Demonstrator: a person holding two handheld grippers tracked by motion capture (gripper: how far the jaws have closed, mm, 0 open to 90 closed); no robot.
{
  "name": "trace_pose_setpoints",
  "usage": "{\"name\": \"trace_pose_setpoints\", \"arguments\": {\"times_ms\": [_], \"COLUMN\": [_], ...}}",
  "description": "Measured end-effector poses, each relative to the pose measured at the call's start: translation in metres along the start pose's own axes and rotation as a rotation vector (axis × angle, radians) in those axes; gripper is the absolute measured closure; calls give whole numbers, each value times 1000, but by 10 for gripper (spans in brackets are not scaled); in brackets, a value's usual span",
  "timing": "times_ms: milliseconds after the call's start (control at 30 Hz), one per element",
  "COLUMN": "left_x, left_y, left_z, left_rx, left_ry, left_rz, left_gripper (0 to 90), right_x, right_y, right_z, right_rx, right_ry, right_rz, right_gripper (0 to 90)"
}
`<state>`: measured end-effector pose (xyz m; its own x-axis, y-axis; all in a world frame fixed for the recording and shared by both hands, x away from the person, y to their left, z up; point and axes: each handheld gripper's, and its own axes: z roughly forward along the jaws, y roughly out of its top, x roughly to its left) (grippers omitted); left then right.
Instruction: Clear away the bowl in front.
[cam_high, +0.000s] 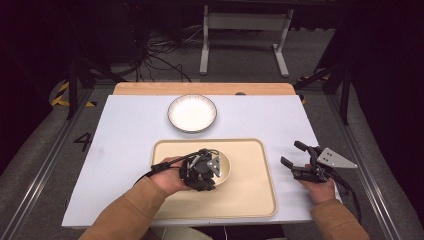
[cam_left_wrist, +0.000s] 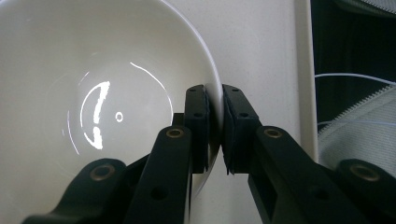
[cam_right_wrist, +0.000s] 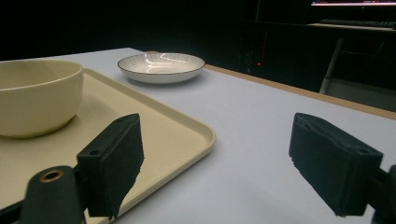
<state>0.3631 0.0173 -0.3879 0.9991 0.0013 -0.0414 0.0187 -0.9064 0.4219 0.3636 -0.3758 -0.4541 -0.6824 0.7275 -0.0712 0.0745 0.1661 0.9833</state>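
**Bowl pinched at the rim on the tray**

Bowl (cam_high: 222, 167) sits on the cream tray (cam_high: 250, 195), towards its left half, on the near part of the white table (cam_high: 125, 145). The left gripper (cam_high: 200, 172) is over the bowl from the person's side. In the left gripper view its two black jaws stand close together with the bowl's rim (cam_left_wrist: 215, 116) between them, one pad inside the bowl and one outside, both against the thin wall. So that claw is pinching the bowl's rim. The bowl's inside looks bare and glossy, with light glinting off its bottom.

The right gripper (cam_high: 295, 155) is held off the tray's right edge, above the bare table, well apart from the bowl. Its jaws are spread wide with nothing between them; in the right gripper view table and tray corner (cam_right_wrist: 201, 135) show through the gap.

Beyond the tray, near the far edge of the table, a white plate (cam_high: 192, 113) with a dark rim lies by itself.
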Motion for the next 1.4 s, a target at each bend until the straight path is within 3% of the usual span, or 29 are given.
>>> {"name": "trace_pose_setpoints", "arguments": {"times_ms": [167, 233, 367, 600, 667, 867, 1400], "left_x": [2, -1, -2, -3, -3, -7, -14], "left_y": [-5, -5, -4, -9, -13, -22, -62], "left_z": [-4, -6, -10, -24, -32, -44, -73], "left_rx": [-52, -72, -95, -192, -248, -306, -540], "left_ry": [-27, -25, -15, -7, 2, 36, 146], "left_rz": [-34, -38, -24, -76, -107, -140, -268], "left_gripper": [728, 653, 570, 386, 352, 318, 277], "right_x": [0, 0, 0, 0, 0, -1, -1], "right_y": [0, 0, 0, 0, 0, 0, 0], "right_z": [0, 0, 0, 0, 0, 0, 0], "right_rx": [1, 0, 0, 0, 2, -1, 2], "right_ry": [1, 1, 1, 3, 4, 7, 4], "right_rz": [0, -1, -1, 2, 3, 5, 8], "right_gripper": [176, 176, 176, 174, 172, 157, 141]}}
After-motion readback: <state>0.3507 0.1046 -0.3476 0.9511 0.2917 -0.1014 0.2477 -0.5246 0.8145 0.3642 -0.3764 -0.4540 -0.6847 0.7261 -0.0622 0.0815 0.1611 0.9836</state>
